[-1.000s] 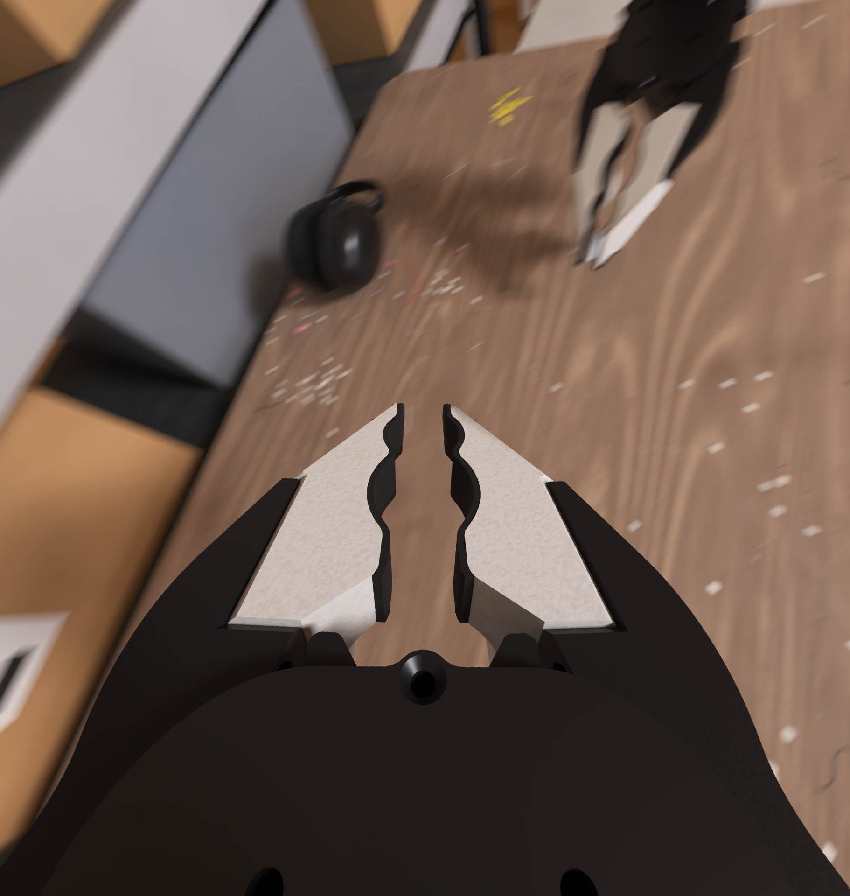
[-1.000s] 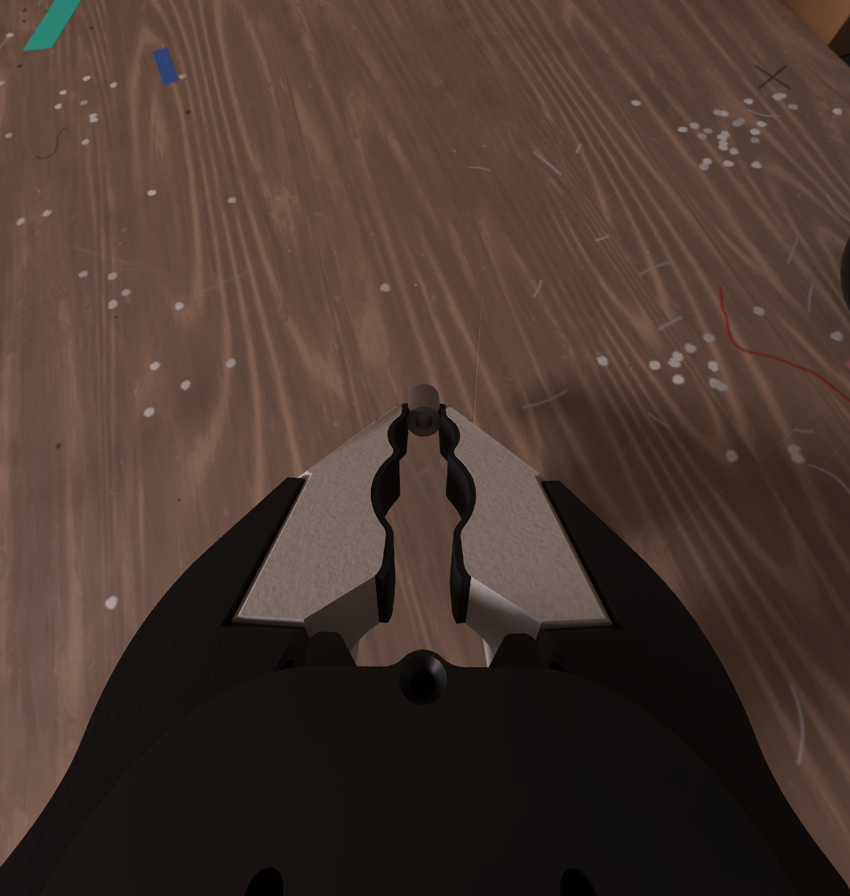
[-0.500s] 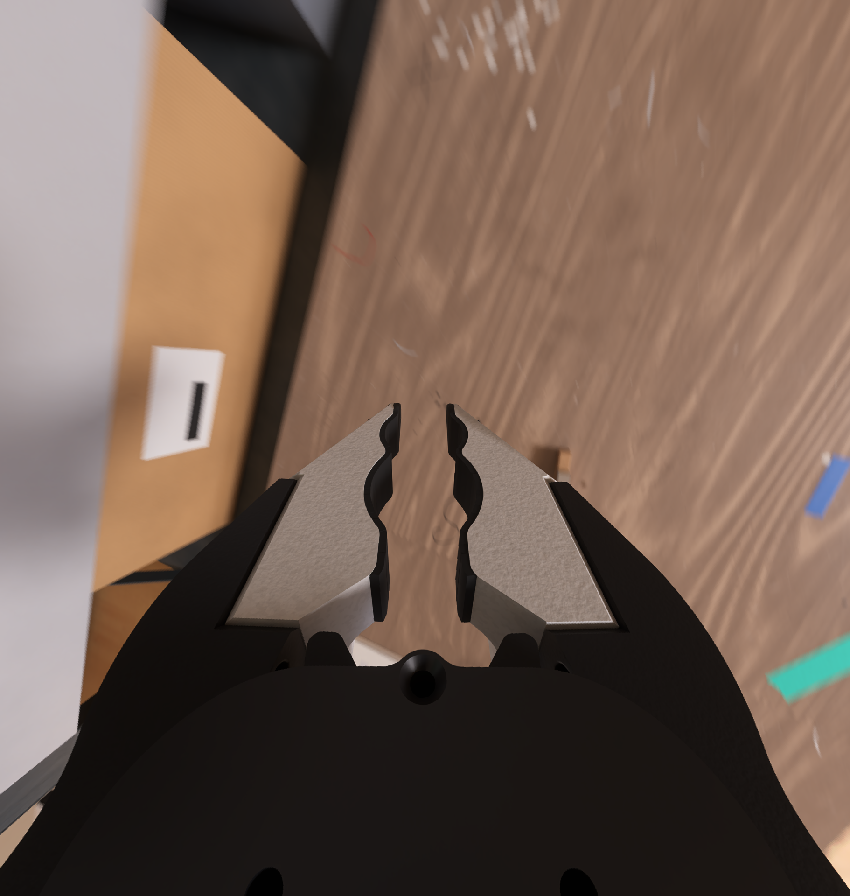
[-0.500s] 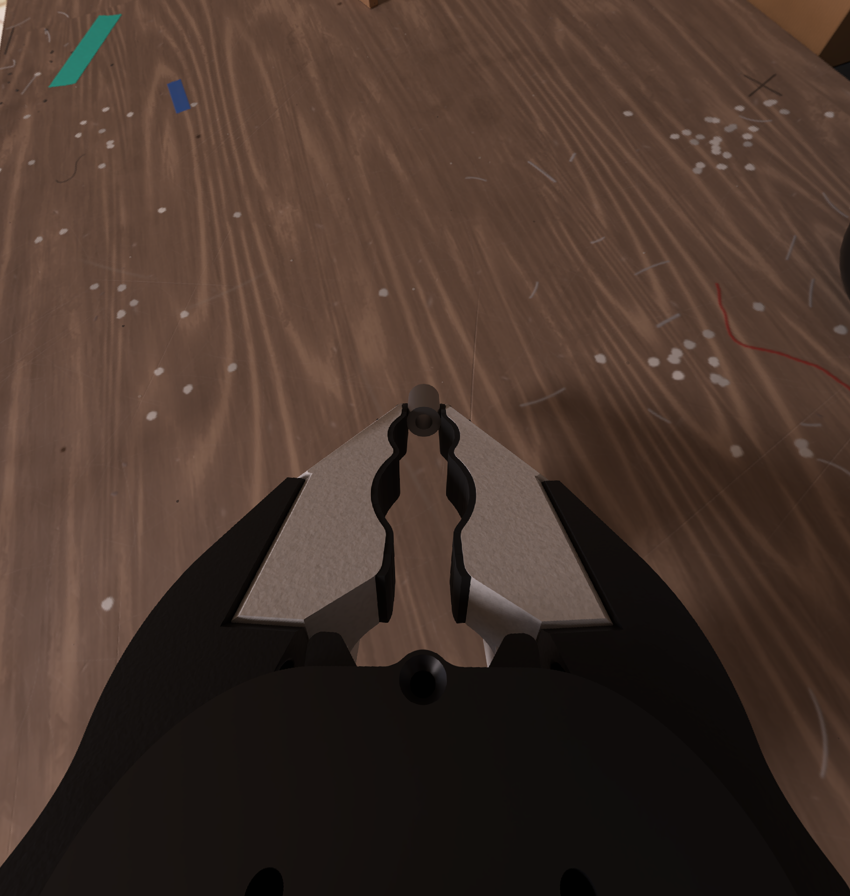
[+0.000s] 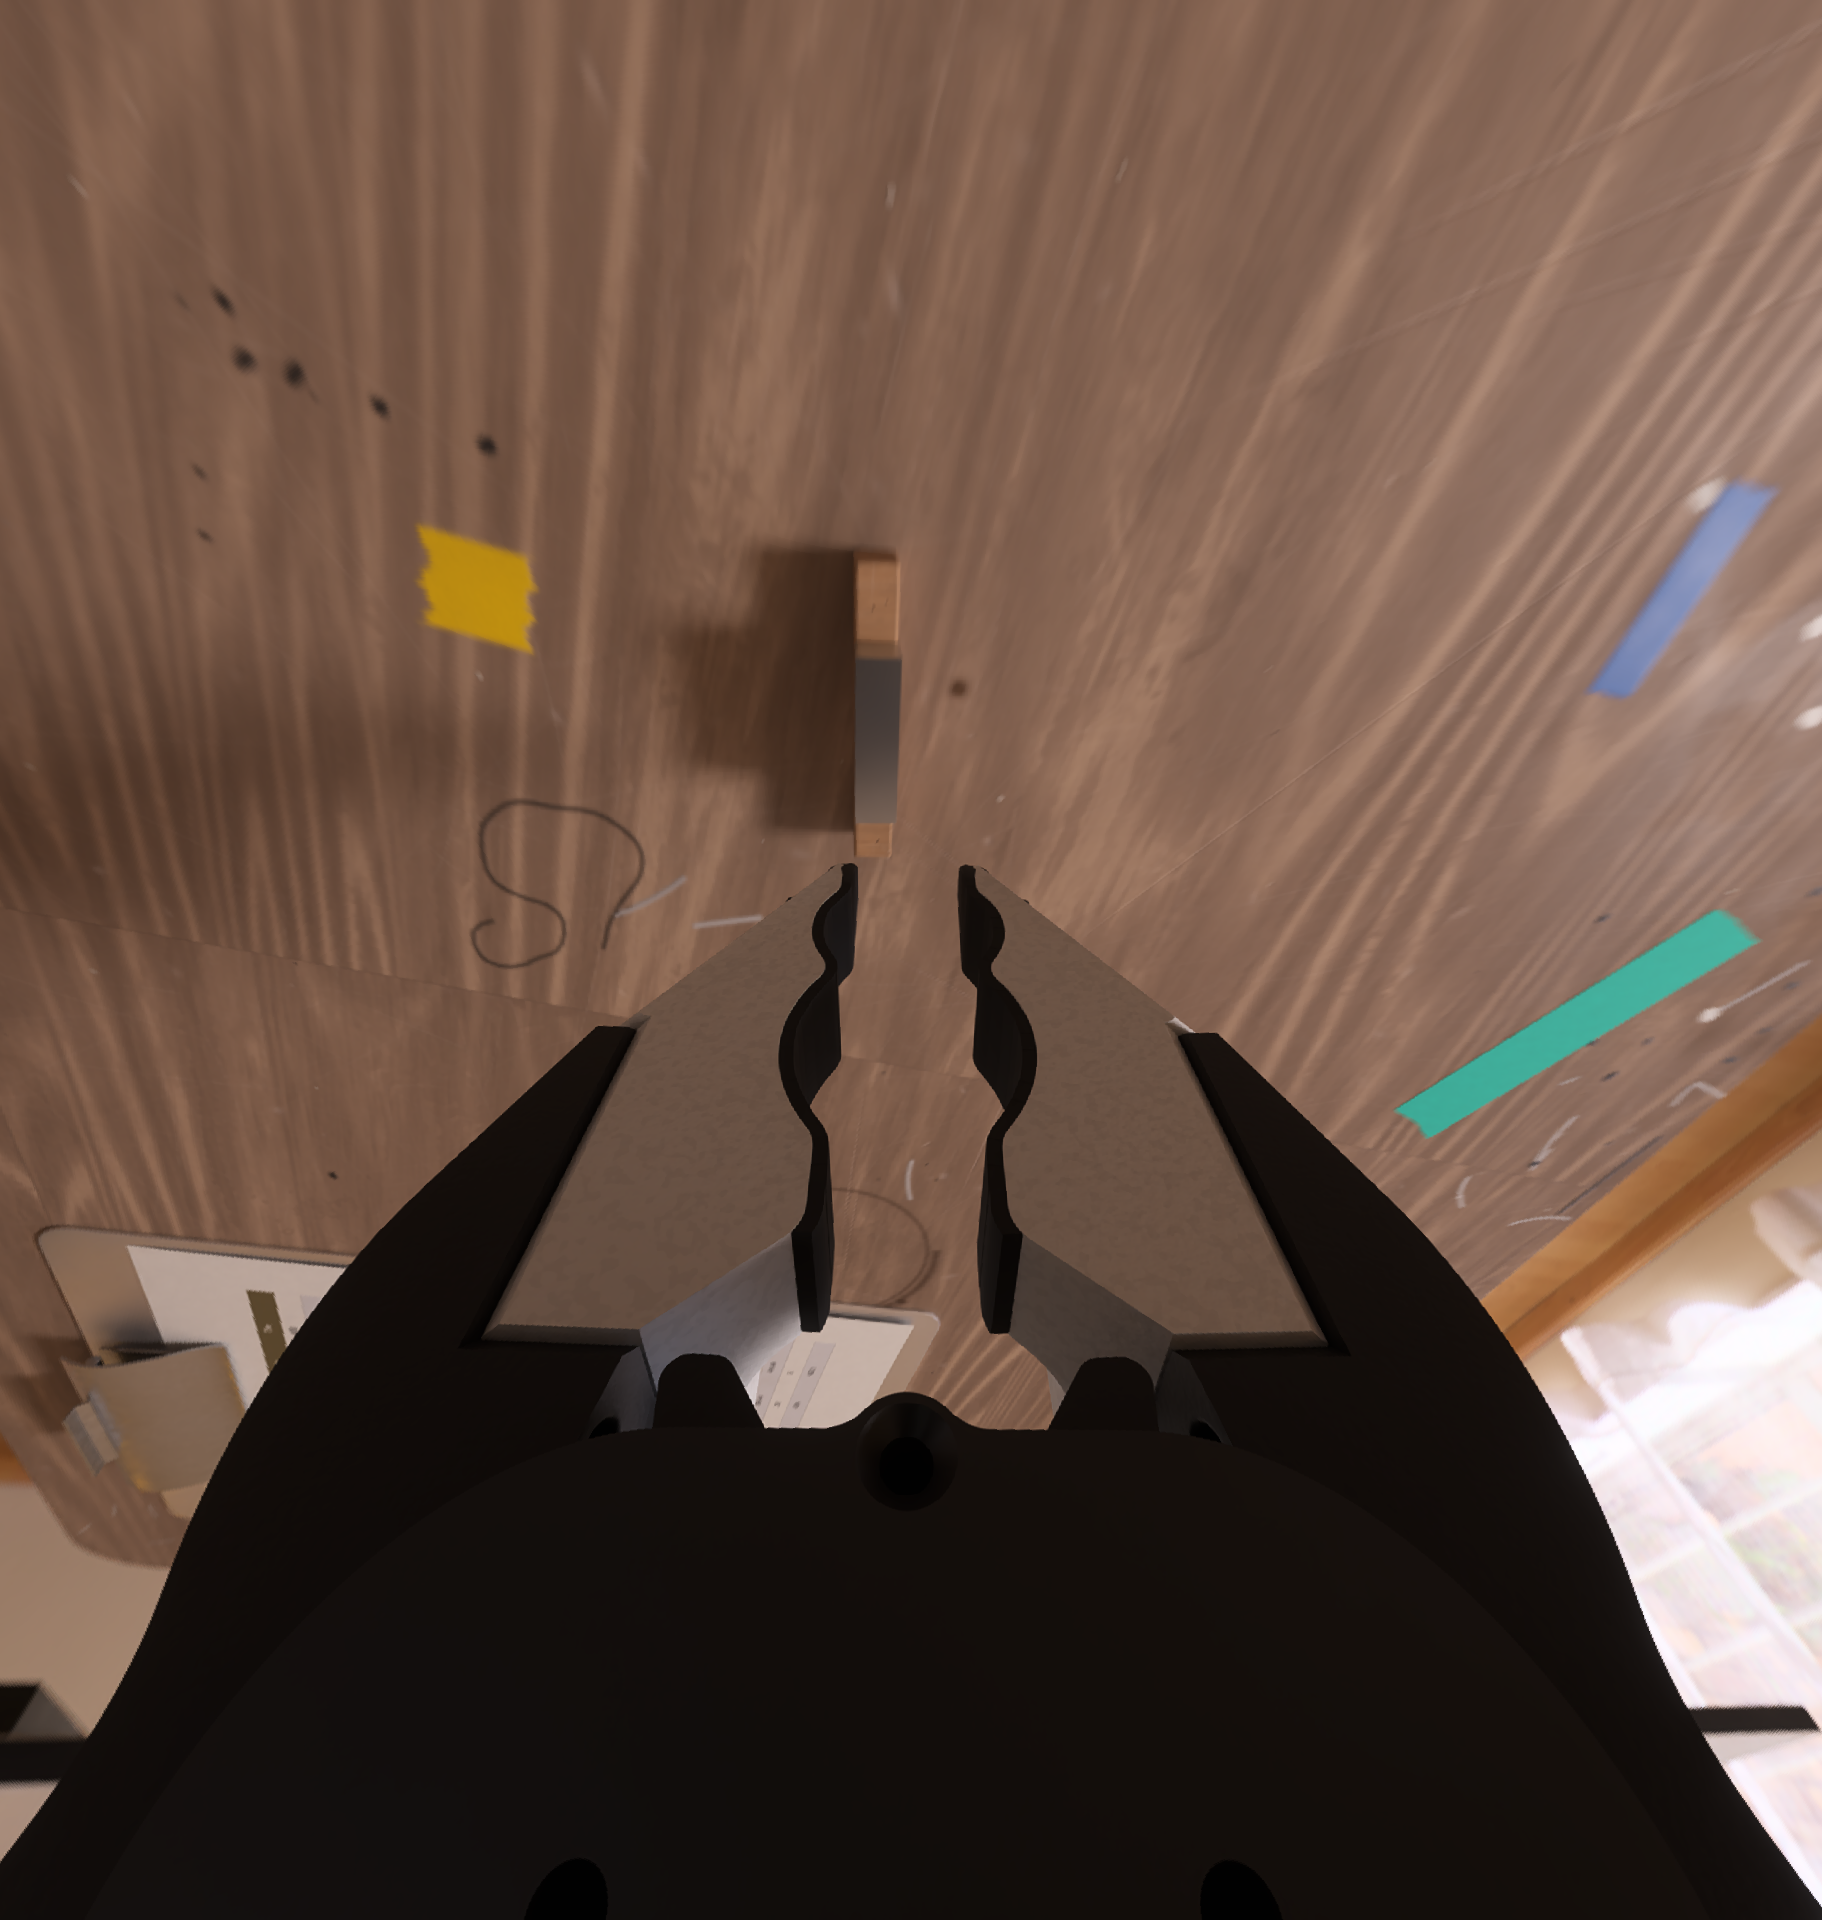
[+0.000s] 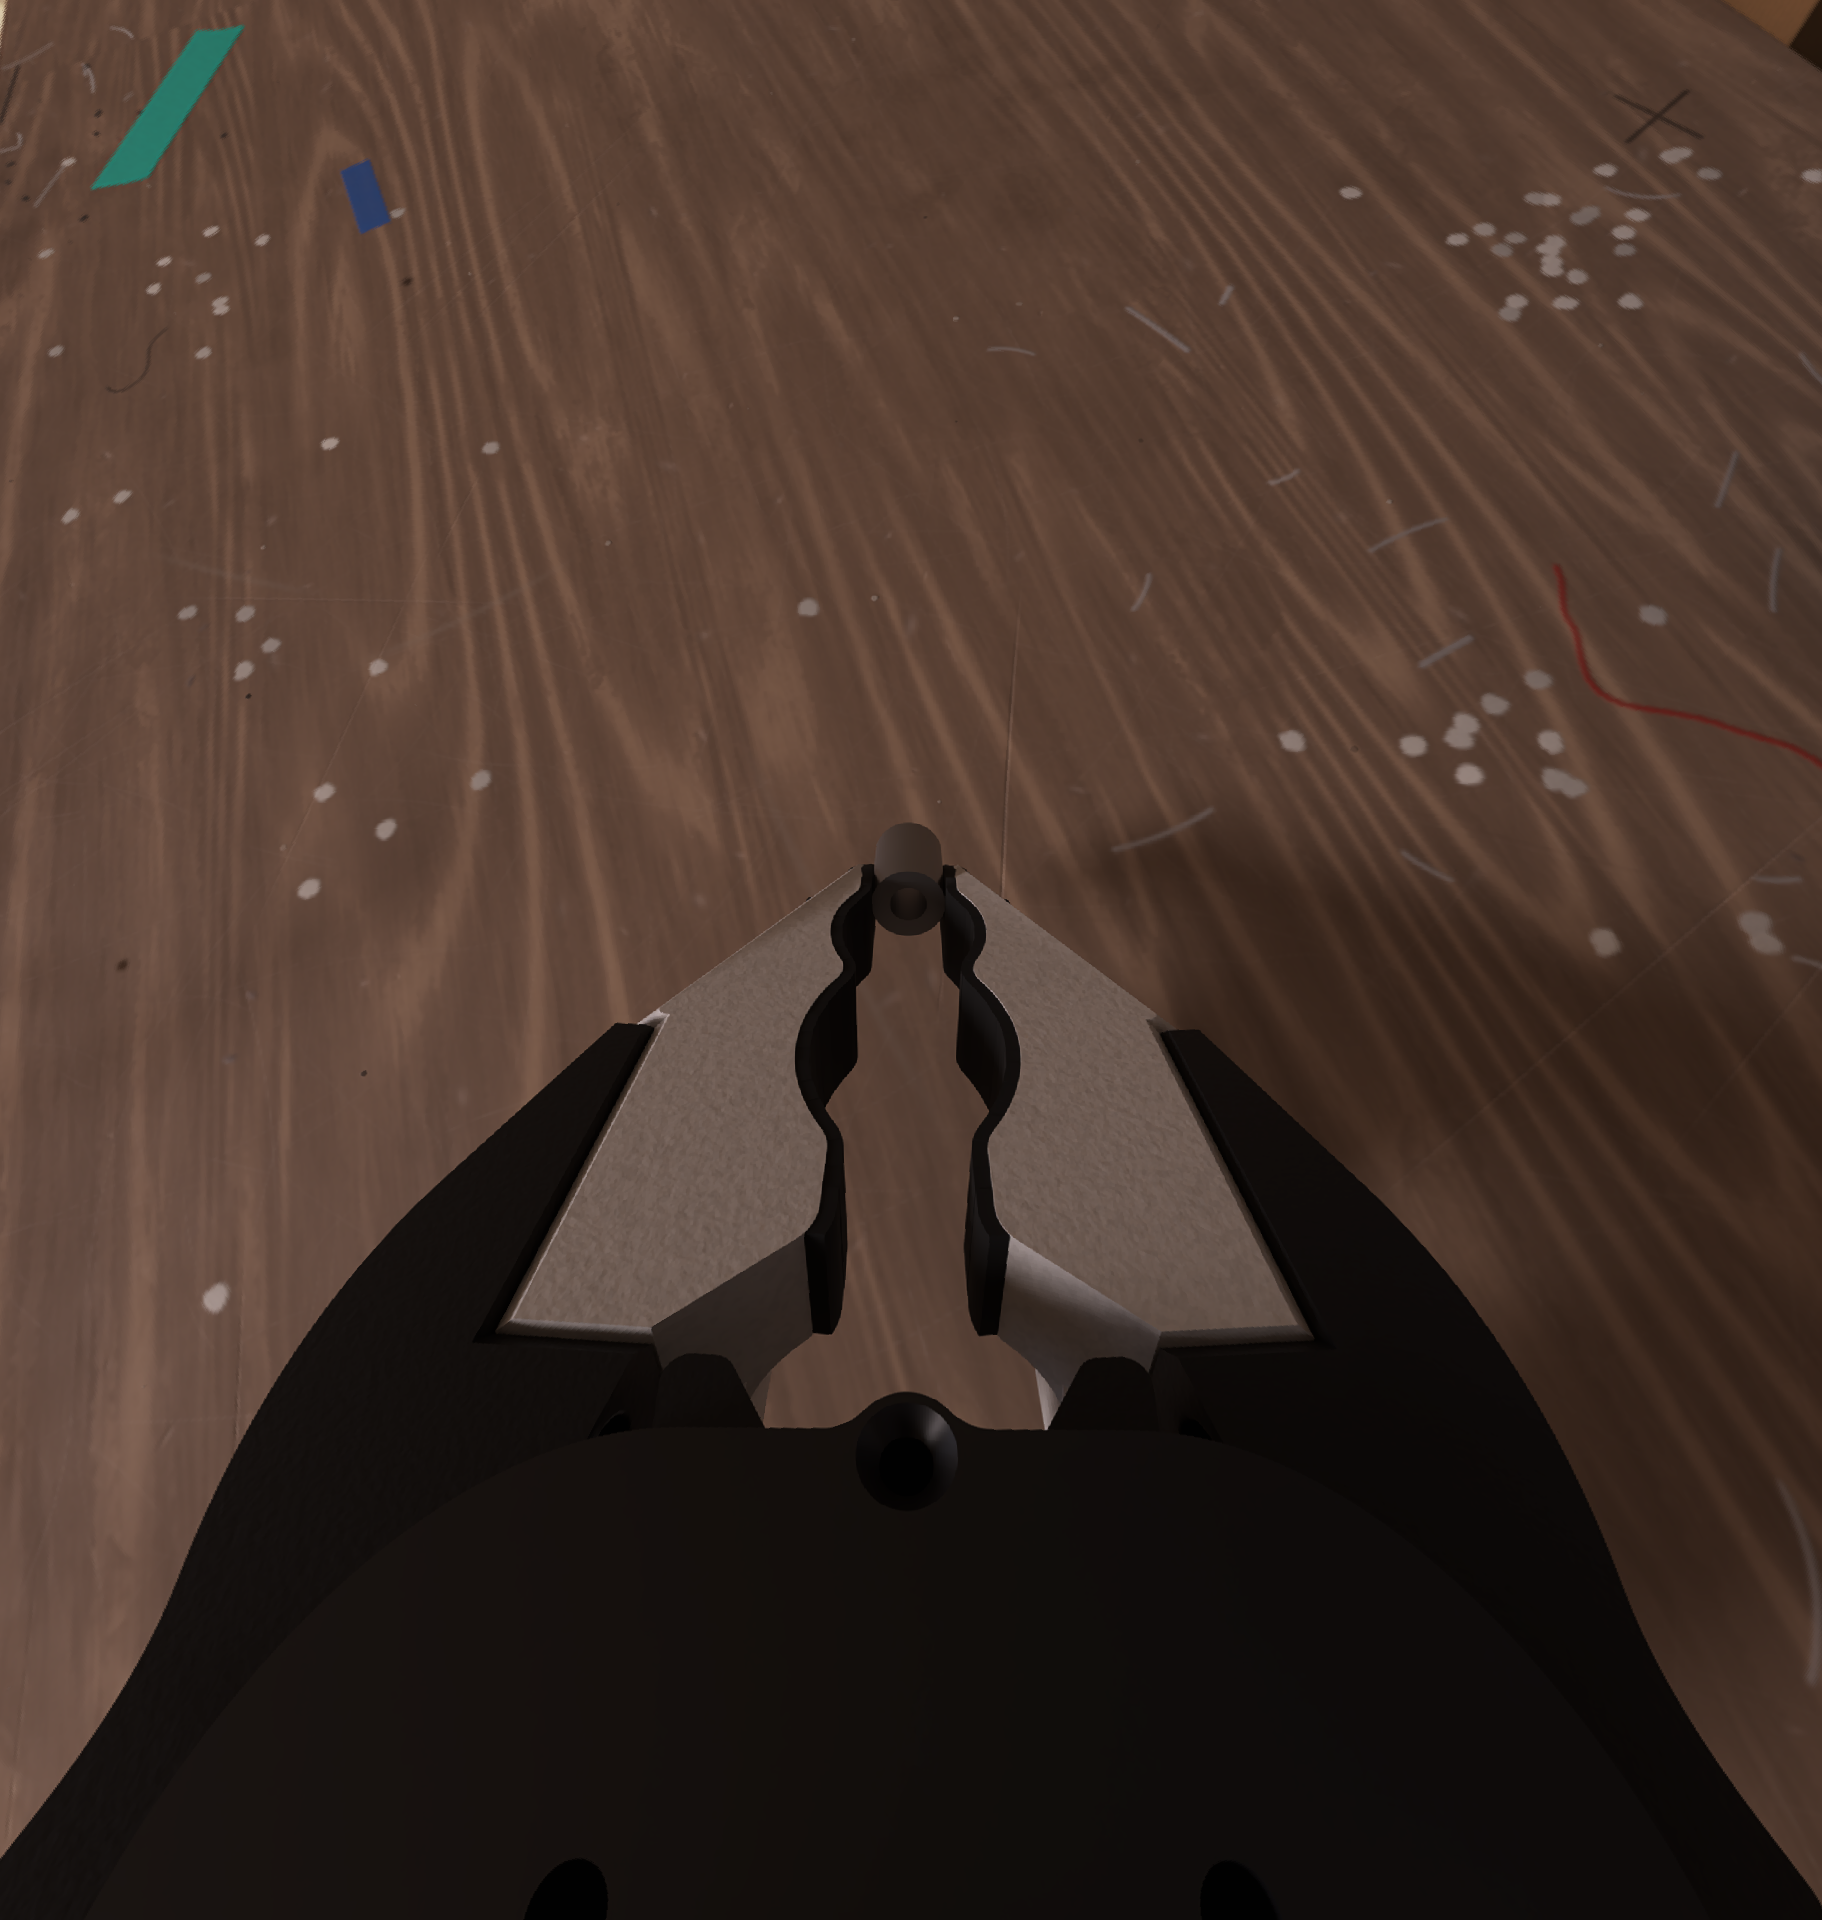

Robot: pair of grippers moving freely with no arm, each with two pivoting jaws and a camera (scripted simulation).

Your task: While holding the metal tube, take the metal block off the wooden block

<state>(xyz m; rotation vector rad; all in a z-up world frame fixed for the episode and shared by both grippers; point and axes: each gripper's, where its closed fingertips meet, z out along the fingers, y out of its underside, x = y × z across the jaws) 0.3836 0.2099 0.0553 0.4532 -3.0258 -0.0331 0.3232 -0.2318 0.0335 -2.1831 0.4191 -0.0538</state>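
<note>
The metal tube (image 6: pixel 907 883) is clamped in the right gripper (image 6: pixel 908 902). Left gripper (image 5: pixel 907 871): jaws parted, empty. The metal block (image 5: pixel 877 740), atop the wooden block (image 5: pixel 876 603), is judged rigid, slippery, best pinched across its flanks.

Each tool has a broad matte-black body that flares wide toward the camera and narrows forward into two black arms. The left tool (image 5: pixel 907 873) and the right tool (image 6: pixel 908 878) match — pale grey, grainy triangular fingers edged inside with wavy black pads. A round black screw head sits centred behind the fingers, and two dark holes mark the body's near edge.
</note>
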